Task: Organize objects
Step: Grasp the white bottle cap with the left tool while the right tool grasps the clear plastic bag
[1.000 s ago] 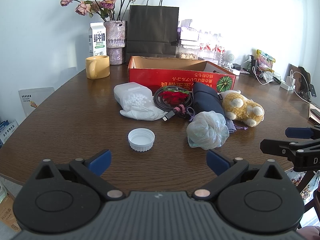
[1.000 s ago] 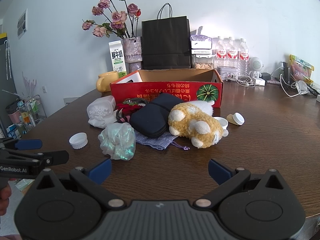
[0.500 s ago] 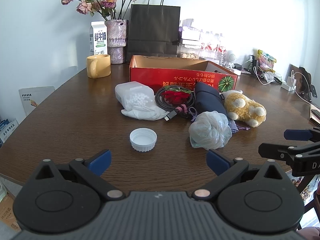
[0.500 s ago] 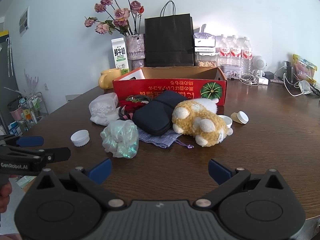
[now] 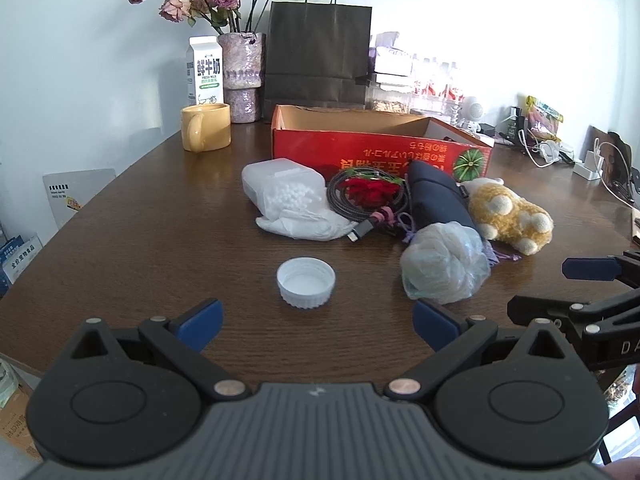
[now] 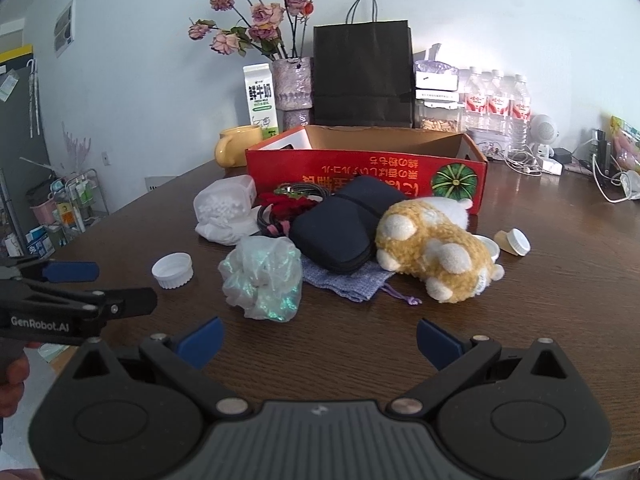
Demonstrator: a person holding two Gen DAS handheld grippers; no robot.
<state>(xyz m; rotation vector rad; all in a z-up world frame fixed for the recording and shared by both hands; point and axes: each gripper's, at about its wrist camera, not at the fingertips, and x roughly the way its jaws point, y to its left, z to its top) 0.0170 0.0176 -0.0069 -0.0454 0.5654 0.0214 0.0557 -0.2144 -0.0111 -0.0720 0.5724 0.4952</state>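
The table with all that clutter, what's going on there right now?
A person holds two grippers over the wooden table, both open and empty. The left gripper faces a white bottle cap; the right gripper faces a crumpled plastic bag. A plush toy, dark pouch and coiled cable lie in front of the red cardboard box, not in it.

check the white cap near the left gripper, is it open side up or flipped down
Open side up. The white cap shows its hollow inside and rim in the left wrist view, resting alone on the table.
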